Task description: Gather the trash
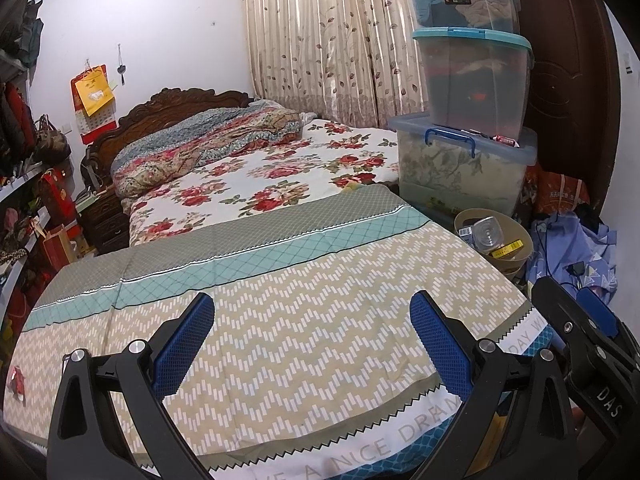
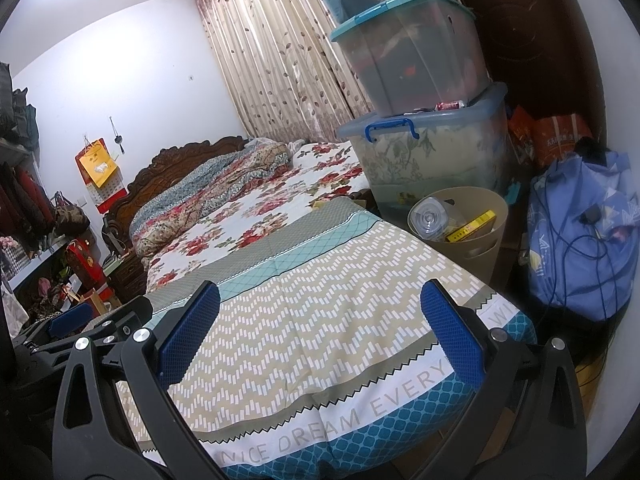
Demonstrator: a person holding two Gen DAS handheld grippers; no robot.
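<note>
In the left wrist view, the left gripper [image 1: 312,340] hung released over the foot of the bed [image 1: 280,300], its 2 blue mesh-textured pads spread wide with nothing between them, probably poised to reach for whatever litter remained. A small red scrap [image 1: 17,380] lay on the zigzag-printed cotton cover near its left edge (too blurred to identify). The tan plastic bin [image 1: 516,258] stood on the floor just beside the bed's right side, handy for drops, already holding a clear bottle [image 1: 488,234] and a yellow box [image 1: 508,249]. In the right wrist view, the right gripper [image 2: 320,332] was likewise released and empty above the cover. The round bin [image 2: 480,254] sat between the bed and a crumpled blue cloth bundle [image 2: 580,240], below 3 stacked translucent tubs [image 2: 424,148], rigid and lidded.
</note>
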